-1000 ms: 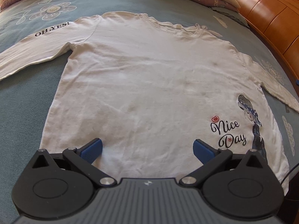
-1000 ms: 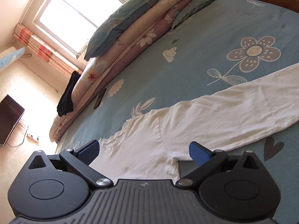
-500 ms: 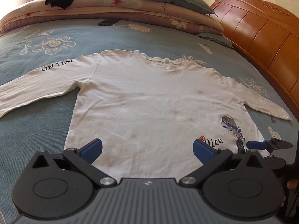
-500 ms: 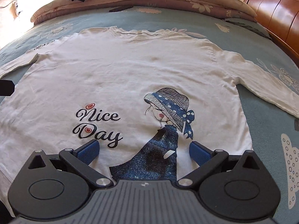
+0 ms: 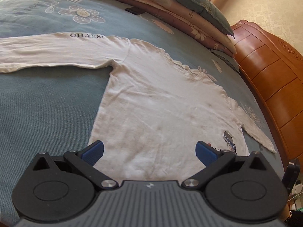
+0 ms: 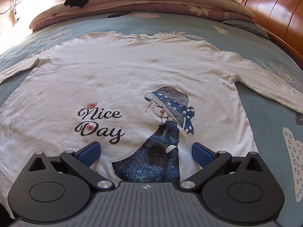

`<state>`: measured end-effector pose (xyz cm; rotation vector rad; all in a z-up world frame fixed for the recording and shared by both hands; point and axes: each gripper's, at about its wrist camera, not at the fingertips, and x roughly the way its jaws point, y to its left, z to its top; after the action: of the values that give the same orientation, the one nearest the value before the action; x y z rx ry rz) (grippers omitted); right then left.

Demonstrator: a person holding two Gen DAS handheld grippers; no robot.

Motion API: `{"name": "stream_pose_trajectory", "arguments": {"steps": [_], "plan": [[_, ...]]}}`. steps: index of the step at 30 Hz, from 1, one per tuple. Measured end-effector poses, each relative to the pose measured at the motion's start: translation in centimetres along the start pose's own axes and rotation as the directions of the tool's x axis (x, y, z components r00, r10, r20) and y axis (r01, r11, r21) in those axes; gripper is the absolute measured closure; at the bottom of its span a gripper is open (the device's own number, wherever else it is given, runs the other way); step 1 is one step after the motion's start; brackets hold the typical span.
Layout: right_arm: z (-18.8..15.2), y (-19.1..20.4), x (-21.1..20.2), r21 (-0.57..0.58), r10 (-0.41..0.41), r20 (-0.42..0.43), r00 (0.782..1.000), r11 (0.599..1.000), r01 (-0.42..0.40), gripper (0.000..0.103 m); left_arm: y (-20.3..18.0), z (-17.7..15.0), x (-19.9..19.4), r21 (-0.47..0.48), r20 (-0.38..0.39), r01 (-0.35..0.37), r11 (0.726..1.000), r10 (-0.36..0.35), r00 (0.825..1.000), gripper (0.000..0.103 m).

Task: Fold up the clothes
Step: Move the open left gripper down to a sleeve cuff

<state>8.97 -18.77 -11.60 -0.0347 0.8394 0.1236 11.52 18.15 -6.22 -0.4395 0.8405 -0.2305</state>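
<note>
Item: left gripper (image 5: 149,150), fingers standing wide, gripping nothing, hovering over the hem of the white long-sleeved shirt (image 5: 161,113). Within the last second this view has been swinging from square-on to the shirt toward the 10 o'clock sleeve; the shirt itself is not shifting.

Item: right gripper (image 6: 144,151), fingers likewise wide and empty, now facing the printed girl (image 6: 166,124) and the "Nice Day" lettering (image 6: 98,123), having swung round from the sleeve and window side. Judgement: both tools are lining up at the hem, yet no cloth is being pinched.

Item: shirt, lying flat and face-up on the blue flowered bed (image 6: 265,132), unfolded. Long axis is running 6 to 12 o'clock, hem near, neckline (image 6: 140,36) far; sleeves are reaching toward 9 and 3.

Item: stacked quilts and pillows (image 6: 151,1), lying beyond at 12 o'clock.
</note>
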Motion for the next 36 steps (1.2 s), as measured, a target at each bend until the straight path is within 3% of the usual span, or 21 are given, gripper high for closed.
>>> {"name": "stream_pose_trajectory", "arguments": {"steps": [2,5,8,11,13,15,22,25,27,32,36], "plan": [[-0.1,0.1,0.0,0.006,-0.008,0.011,1.000,1.000,0.008,0.000,3.6,2.1,-2.6,-0.049,0.075,-0.074,0.996,0.077,0.994,0.001],[-0.3,0.2,0.0,0.017,-0.019,0.026,0.999,1.000,0.018,0.000,10.1,5.1,-6.4,-0.179,0.174,-0.156,0.971,0.188,0.967,0.001],[-0.5,0.4,-0.1,0.023,-0.031,0.040,0.999,0.999,0.030,0.000,16.3,7.0,-9.5,-0.361,0.245,-0.149,0.921,0.248,0.937,0.001],[-0.7,0.6,-0.2,0.031,-0.048,0.049,0.998,0.998,0.046,0.000,21.0,8.7,-10.6,-0.456,0.276,-0.118,0.882,0.266,0.923,0.001],[-0.8,0.7,-0.2,0.035,-0.057,0.054,0.997,0.998,0.055,0.000,22.7,9.7,-10.2,-0.475,0.289,-0.088,0.876,0.249,0.924,0.001],[-0.8,0.8,-0.2,0.039,-0.061,0.051,0.997,0.998,0.059,0.000,23.8,10.4,-9.4,-0.497,0.294,-0.059,0.866,0.232,0.927,0.001],[-0.6,0.8,-0.1,0.043,-0.064,0.039,0.997,0.997,0.062,0.000,26.8,10.7,-6.0,-0.549,0.235,-0.089,0.831,0.257,0.937,0.001],[-0.7,0.8,-0.1,0.045,-0.067,0.047,0.997,0.997,0.065,0.000,27.9,10.2,-5.8,-0.569,0.208,-0.139,0.811,0.305,0.930,0.001],[-0.8,0.9,-0.2,0.047,-0.069,0.051,0.996,0.997,0.067,0.000,28.5,9.6,-6.5,-0.591,0.216,-0.111,0.799,0.290,0.932,0.001],[-0.9,1.0,-0.1,0.057,-0.080,0.066,0.995,0.995,0.077,0.000,27.7,9.1,-8.5,-0.593,0.273,-0.045,0.804,0.253,0.928,0.001],[-1.0,1.1,-0.2,0.060,-0.085,0.071,0.994,0.995,0.081,0.000,27.3,7.8,-7.5,-0.641,0.311,0.077,0.764,0.167,0.935,0.001]]}}
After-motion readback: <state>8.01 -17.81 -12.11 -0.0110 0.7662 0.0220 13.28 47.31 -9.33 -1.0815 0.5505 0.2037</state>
